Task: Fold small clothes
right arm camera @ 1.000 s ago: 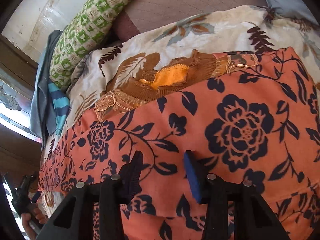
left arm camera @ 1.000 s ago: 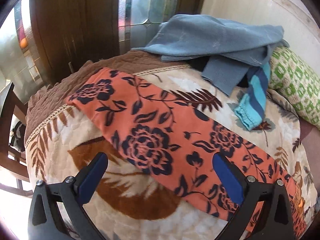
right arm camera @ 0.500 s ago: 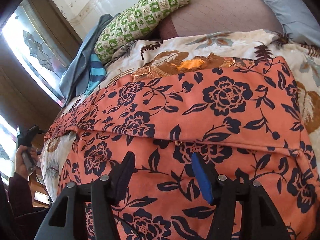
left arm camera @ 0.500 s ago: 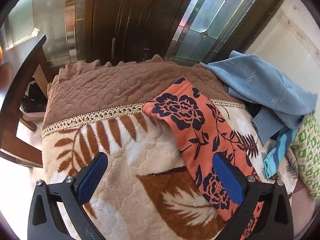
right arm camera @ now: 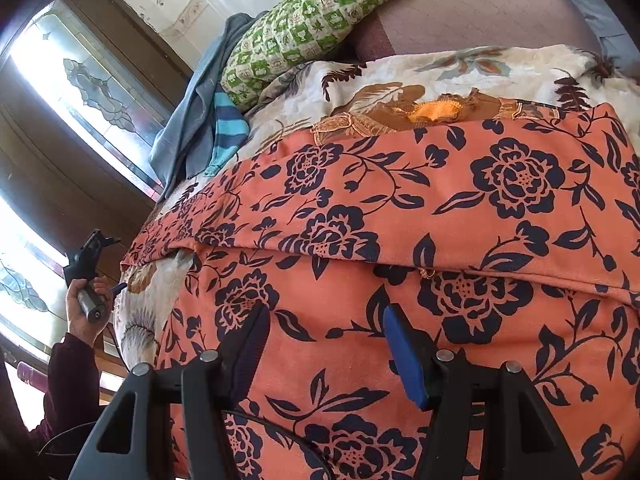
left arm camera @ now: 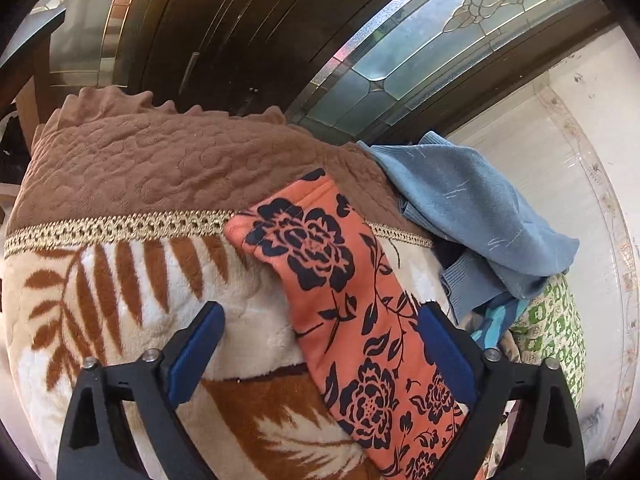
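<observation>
A plush cream blanket with brown leaf print (left arm camera: 132, 288) is covering the bed. The orange fleece garment with navy flowers (right arm camera: 440, 216) is lying folded across it. Right gripper (right arm camera: 326, 344): jaws apart above the cloth after widening. Left gripper (left arm camera: 320, 334): jaws apart, just narrowing, straddling one garment leg.

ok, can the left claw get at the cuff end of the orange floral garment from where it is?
Probably yes. The left claw stands open over the blanket, the orange floral garment lies flat between its fingers, and nothing covers the cuff end ahead.
</observation>
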`<state>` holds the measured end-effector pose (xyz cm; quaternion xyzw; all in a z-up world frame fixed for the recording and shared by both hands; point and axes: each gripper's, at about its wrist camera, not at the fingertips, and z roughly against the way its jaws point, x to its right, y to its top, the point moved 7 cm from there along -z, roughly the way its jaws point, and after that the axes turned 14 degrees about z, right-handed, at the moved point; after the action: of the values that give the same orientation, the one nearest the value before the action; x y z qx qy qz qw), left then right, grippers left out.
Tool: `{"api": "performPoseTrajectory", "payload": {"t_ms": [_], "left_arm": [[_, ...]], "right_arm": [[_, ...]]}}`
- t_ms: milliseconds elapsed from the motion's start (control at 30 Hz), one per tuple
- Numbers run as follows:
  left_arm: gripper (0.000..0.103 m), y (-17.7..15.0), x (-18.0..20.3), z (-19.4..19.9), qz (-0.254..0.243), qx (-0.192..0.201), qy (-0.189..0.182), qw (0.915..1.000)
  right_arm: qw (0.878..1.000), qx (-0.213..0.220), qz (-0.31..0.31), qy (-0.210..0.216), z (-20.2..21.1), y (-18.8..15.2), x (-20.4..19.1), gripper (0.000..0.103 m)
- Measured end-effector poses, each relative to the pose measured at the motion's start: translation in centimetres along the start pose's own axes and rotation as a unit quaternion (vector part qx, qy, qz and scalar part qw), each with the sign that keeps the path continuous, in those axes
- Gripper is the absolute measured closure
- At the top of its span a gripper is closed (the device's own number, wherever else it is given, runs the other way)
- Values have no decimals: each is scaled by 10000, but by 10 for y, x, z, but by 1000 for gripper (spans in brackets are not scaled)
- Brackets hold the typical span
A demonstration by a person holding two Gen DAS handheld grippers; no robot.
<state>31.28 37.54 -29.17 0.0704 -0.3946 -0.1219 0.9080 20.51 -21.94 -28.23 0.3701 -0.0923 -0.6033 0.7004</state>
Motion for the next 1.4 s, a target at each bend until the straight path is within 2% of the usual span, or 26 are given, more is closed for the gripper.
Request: {"api": "performPoseTrajectory", "payload": {"t_ms": [67, 267, 400, 500, 567, 667, 767, 900, 1033, 1167, 1300, 1400], "left_arm": [[22, 7, -1, -5, 93, -70, -189, 9998], [34, 14, 1, -16, 278, -320, -683, 9968], [42, 14, 5, -25, 140, -301, -683, 9971], [65, 18, 5, -33, 25, -227, -592, 9980], [92, 19, 1, -38, 116, -255, -589, 9979], [97, 19, -1, -33, 204, -166, -585, 9979], [98, 14, 18, -13, -91, 82, -665, 9977], [98, -6, 57, 27, -534, 252, -1158, 9915], [98, -50, 101, 63, -1256, 384, -1401, 9814], [98, -121, 148, 90, -2103, 416, -1619, 9632], [98, -220, 193, 105, -2796, -43, -1985, 9394], [98, -307, 219, 108, -3359, -469, -2139, 9161]], "right_arm": [[10000, -28, -48, 28, -3, -1, 1, 40], [9999, -73, -74, 15, -10, -1, 2, 40], [9999, -125, -113, 38, -16, -1, 3, 40], [9998, -163, -84, -2, -20, 0, 3, 40], [9998, -171, -75, -23, -20, 0, 4, 40], [9998, -133, -113, -74, -19, 1, 7, 40], [9996, -82, -203, -154, -16, 3, 13, 40], [9991, 29, -361, -232, -8, 6, 21, 40], [9980, 246, -508, -299, 5, 13, 28, 40], [9948, 554, -721, -457, 25, 23, 43, 40], [9863, 918, -1209, -641, 50, 31, 74, 40], [9756, 1219, -1670, -735, 73, 33, 103, 40]]}}
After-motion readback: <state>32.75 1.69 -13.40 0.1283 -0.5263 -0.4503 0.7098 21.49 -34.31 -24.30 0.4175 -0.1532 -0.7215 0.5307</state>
